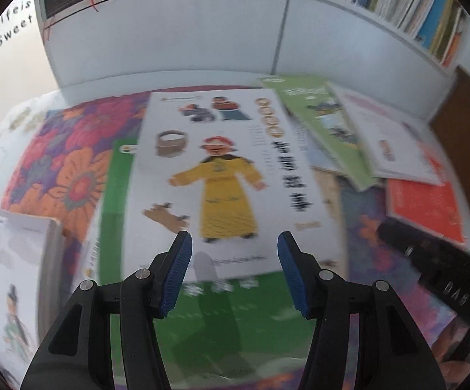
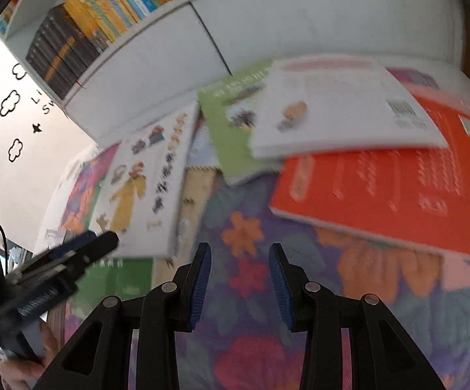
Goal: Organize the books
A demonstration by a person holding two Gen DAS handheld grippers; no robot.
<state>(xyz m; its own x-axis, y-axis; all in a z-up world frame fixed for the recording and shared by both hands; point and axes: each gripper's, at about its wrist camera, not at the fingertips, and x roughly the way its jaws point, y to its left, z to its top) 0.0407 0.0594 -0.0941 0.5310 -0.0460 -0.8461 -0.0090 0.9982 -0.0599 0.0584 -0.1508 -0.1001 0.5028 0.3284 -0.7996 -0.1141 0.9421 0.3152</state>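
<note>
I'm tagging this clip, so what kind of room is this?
Probably a child's room or reading corner: picture books lie scattered on a flowered cloth, a packed white bookshelf stands behind, and cloud decals dot the wall.

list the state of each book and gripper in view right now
left gripper: jaws open, empty, above the white book
right gripper: jaws open, empty, above the floral cloth
white book with yellow-robed figure: flat, closed, on a dark green book
light green book: flat, partly under a white book with QR code
orange book: flat, closed
shelf books: upright, packed
</note>
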